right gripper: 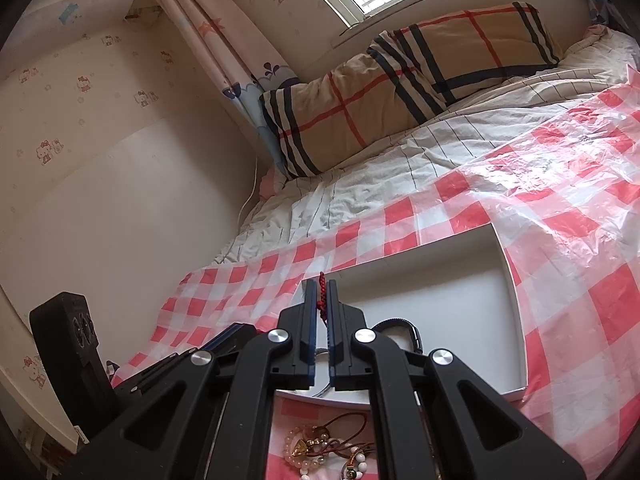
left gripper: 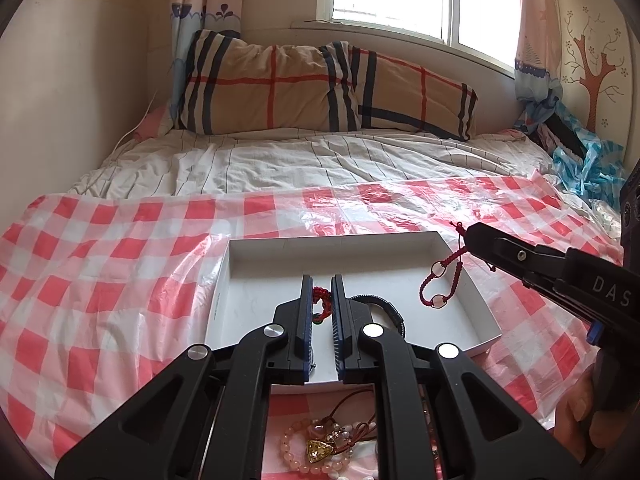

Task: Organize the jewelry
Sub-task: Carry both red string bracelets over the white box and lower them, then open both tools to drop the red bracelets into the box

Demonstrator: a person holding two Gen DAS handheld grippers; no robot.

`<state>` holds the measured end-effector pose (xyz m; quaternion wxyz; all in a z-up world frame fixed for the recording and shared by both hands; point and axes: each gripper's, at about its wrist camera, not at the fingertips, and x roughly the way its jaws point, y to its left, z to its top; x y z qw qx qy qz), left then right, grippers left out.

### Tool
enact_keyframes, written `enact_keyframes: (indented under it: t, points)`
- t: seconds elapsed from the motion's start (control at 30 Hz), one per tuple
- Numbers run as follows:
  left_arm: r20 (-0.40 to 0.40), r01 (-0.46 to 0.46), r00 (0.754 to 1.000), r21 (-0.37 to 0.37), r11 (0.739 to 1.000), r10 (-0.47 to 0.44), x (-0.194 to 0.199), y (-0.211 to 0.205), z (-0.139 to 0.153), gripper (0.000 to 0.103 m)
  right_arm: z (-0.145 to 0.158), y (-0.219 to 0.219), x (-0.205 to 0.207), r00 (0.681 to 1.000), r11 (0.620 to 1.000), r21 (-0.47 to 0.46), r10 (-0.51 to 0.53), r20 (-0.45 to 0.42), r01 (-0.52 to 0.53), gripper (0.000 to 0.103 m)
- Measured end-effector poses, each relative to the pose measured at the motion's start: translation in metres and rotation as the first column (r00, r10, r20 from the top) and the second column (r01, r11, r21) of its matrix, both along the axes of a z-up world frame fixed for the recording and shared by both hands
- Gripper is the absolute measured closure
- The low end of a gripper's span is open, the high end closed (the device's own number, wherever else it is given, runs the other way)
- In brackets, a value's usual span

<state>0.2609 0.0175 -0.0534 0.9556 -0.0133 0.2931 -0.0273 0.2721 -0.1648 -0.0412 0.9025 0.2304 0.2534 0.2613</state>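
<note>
Over the shallow white cardboard tray (left gripper: 472, 280) on the red-and-white checked plastic sheet (left gripper: 100, 248), our right gripper (left gripper: 466, 236) dangles a red braided cord bracelet with pale beads (left gripper: 438, 284), jaws clamped on its cord; our left gripper (left gripper: 321, 282), jaws narrowly apart, frames a red knotted cord charm (left gripper: 322, 300) lying in the tray beside a black strap (left gripper: 390, 308), and whether it grips it we cannot tell. By our judgement the sorting is only partly done; a tangled heap of pink bead bracelets and a gold pendant (left gripper: 324, 444) waits outside the tray's near edge.
</note>
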Motion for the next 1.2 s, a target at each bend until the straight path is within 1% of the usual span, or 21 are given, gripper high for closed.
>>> enact_keyframes:
  t: [0.2, 0.27, 0.3, 0.33, 0.37, 0.4, 0.43, 0.53, 0.7, 0.8, 0.83, 0.9, 0.97, 1.03, 1.1, 1.13, 1.17, 1.2]
  points:
    - [-0.023, -0.006, 1.0, -0.003, 1.0, 0.006, 0.005, 0.001, -0.007, 0.095, -0.005, 0.002, 0.004, 1.0, 1.0, -0.013, -0.005, -0.014, 0.004, 0.098]
    - [-0.052, 0.003, 0.999, -0.011, 1.0, -0.004, 0.009, 0.001, -0.012, 0.095, -0.007, 0.003, 0.006, 1.0, 1.0, -0.025, -0.009, -0.022, 0.008, 0.098]
    - [-0.073, 0.005, 0.997, -0.016, 1.0, -0.006, 0.012, 0.001, -0.015, 0.092, -0.008, 0.004, 0.007, 0.999, 0.999, -0.035, -0.014, -0.031, 0.013, 0.098]
    - [-0.092, -0.001, 0.996, -0.016, 1.0, -0.001, 0.014, 0.001, -0.019, 0.085, -0.01, 0.005, 0.008, 0.999, 0.999, -0.047, -0.025, -0.043, 0.023, 0.09]
    - [-0.115, -0.012, 0.993, -0.014, 1.0, 0.01, 0.017, 0.002, -0.023, 0.079, -0.011, 0.004, 0.009, 0.998, 0.998, -0.049, -0.035, -0.049, 0.033, 0.072]
    - [-0.123, -0.021, 0.992, -0.015, 1.0, 0.019, 0.017, 0.003, -0.025, 0.064, -0.012, 0.002, 0.009, 0.998, 0.998, -0.042, -0.049, -0.049, 0.047, 0.066]
    - [-0.121, -0.034, 0.992, -0.018, 0.999, 0.031, 0.017, 0.005, -0.025, 0.054, -0.013, 0.001, 0.009, 0.997, 0.998, -0.039, -0.056, -0.049, 0.054, 0.064]
    - [-0.108, -0.056, 0.993, -0.029, 0.998, 0.052, 0.016, 0.012, -0.022, 0.05, -0.013, -0.003, 0.008, 0.997, 0.997, -0.036, -0.063, -0.045, 0.061, 0.064]
    - [-0.117, -0.085, 0.99, -0.047, 0.995, 0.079, 0.016, 0.022, -0.019, 0.042, -0.012, -0.012, 0.006, 0.995, 0.996, -0.037, -0.084, -0.048, 0.083, 0.063]
    - [-0.109, -0.091, 0.99, -0.029, 0.995, 0.088, 0.012, 0.023, -0.015, 0.032, -0.007, -0.022, 0.003, 0.993, 0.993, -0.034, -0.11, -0.035, 0.109, 0.056]
    - [-0.105, -0.086, 0.991, -0.021, 0.996, 0.083, 0.01, 0.022, -0.014, 0.03, -0.006, -0.026, 0.002, 0.992, 0.992, -0.037, -0.122, -0.03, 0.121, 0.054]
    - [-0.099, -0.073, 0.992, -0.009, 0.997, 0.072, 0.005, 0.021, -0.011, 0.027, -0.004, -0.035, 0.001, 0.99, 0.99, -0.042, -0.139, -0.029, 0.137, 0.052]
    - [-0.094, -0.061, 0.994, 0.02, 0.998, 0.063, -0.001, 0.018, -0.011, 0.024, -0.003, -0.044, 0.0, 0.986, 0.984, -0.071, -0.164, -0.038, 0.161, 0.052]
    - [-0.114, -0.045, 0.992, 0.04, 0.998, 0.049, -0.005, 0.017, -0.015, 0.023, -0.005, -0.051, -0.002, 0.981, 0.98, -0.091, -0.184, -0.058, 0.178, 0.052]
    - [-0.135, -0.022, 0.99, 0.039, 0.999, 0.027, -0.01, 0.018, -0.016, 0.023, -0.011, -0.059, -0.008, 0.979, 0.981, -0.099, -0.178, -0.096, 0.169, 0.052]
    - [-0.142, -0.002, 0.99, 0.035, 0.999, 0.007, -0.011, 0.018, -0.016, 0.023, -0.015, -0.061, -0.011, 0.978, 0.98, -0.116, -0.175, -0.117, 0.161, 0.052]
    - [-0.156, 0.038, 0.987, 0.034, 0.999, -0.033, -0.014, 0.016, -0.016, 0.023, -0.017, -0.062, -0.013, 0.977, 0.98, -0.131, -0.164, -0.133, 0.146, 0.052]
    - [-0.165, 0.076, 0.984, 0.05, 0.996, -0.066, -0.017, 0.013, -0.017, 0.023, -0.02, -0.062, -0.017, 0.978, 0.981, -0.149, -0.146, -0.151, 0.123, 0.052]
